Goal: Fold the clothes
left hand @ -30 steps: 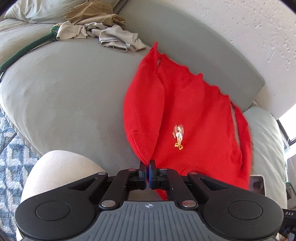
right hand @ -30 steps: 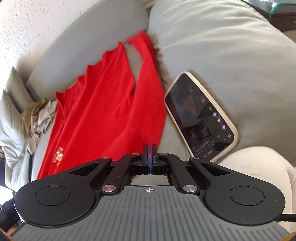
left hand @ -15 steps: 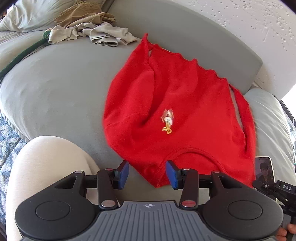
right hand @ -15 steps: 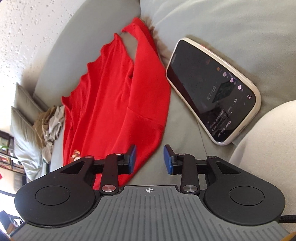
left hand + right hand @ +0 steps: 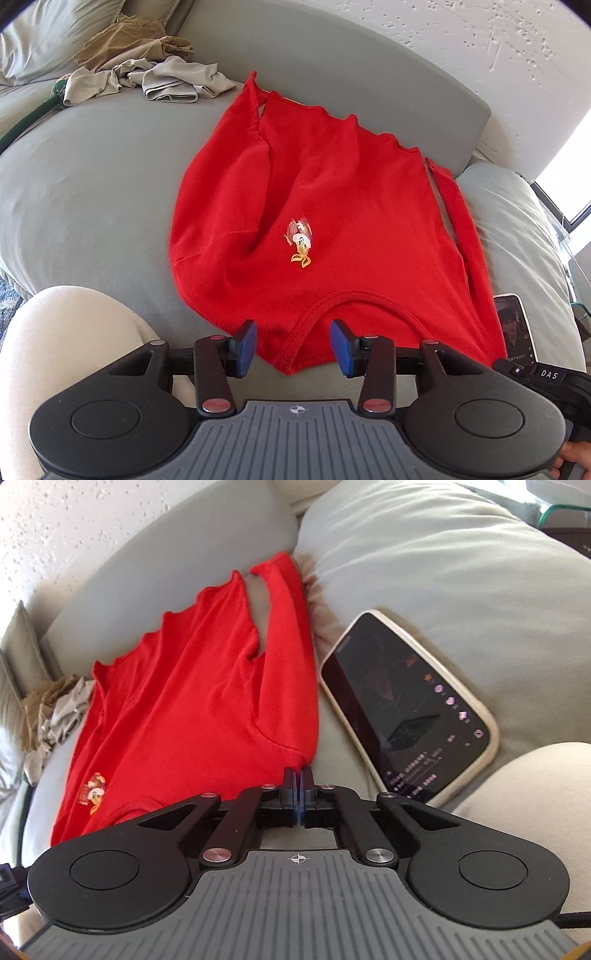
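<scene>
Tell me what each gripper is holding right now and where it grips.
The right gripper is shut at the sleeve corner of the red cotton shirt; whether cloth is pinched cannot be told. The left gripper is open, holding nothing.

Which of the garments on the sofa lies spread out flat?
The red shirt with the small duck print lies spread flat. The beige garment and the brown garment are crumpled in a pile behind it.
</scene>
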Action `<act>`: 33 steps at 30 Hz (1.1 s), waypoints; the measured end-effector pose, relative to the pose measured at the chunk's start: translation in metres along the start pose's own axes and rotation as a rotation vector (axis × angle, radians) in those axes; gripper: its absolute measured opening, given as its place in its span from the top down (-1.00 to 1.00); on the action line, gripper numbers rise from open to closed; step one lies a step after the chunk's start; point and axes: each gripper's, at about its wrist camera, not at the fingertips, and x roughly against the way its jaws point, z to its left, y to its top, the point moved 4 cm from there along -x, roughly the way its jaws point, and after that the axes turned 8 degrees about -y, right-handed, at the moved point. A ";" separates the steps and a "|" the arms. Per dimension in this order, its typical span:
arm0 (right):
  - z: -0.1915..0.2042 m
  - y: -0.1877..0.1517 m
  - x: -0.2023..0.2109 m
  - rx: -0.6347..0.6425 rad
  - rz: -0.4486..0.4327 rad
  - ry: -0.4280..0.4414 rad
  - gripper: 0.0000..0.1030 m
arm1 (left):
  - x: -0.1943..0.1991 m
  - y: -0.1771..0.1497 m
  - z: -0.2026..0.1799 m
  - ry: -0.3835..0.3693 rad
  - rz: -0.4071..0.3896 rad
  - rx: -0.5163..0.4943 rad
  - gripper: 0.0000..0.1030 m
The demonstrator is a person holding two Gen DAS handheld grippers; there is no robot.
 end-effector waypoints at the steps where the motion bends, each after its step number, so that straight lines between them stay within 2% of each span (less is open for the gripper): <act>1: 0.001 0.000 0.000 0.013 0.020 -0.007 0.99 | -0.001 0.000 -0.001 0.000 0.004 -0.002 0.21; 3: 0.002 -0.001 0.000 0.037 0.058 -0.017 0.96 | -0.001 -0.001 -0.003 -0.007 0.013 -0.007 0.21; 6: 0.003 -0.001 0.004 0.032 0.077 -0.001 0.77 | 0.002 -0.002 -0.008 -0.017 0.011 -0.036 0.19; 8: 0.004 0.004 0.013 0.046 0.062 0.005 0.27 | 0.003 0.001 -0.011 -0.015 0.008 -0.050 0.19; 13: 0.008 0.029 0.040 0.074 0.016 0.026 0.26 | 0.002 0.018 -0.023 -0.063 0.010 -0.059 0.18; 17: 0.013 0.077 0.068 0.089 -0.037 0.043 0.24 | 0.002 0.050 -0.045 -0.126 -0.017 -0.082 0.16; 20: 0.018 0.117 0.085 0.098 -0.077 0.066 0.07 | -0.001 0.077 -0.061 -0.138 -0.042 -0.108 0.11; 22: 0.023 0.142 0.089 0.118 -0.096 0.068 0.03 | -0.007 0.094 -0.071 -0.154 -0.053 -0.120 0.07; 28: 0.035 0.202 0.072 0.175 -0.112 0.022 0.02 | -0.026 0.130 -0.097 -0.204 -0.066 -0.134 0.01; 31: 0.045 0.226 0.057 0.192 -0.113 0.024 0.02 | -0.038 0.144 -0.106 -0.191 -0.072 -0.152 -0.10; 33: 0.051 0.239 0.046 0.205 -0.110 0.028 0.00 | -0.047 0.152 -0.109 -0.173 -0.074 -0.165 -0.11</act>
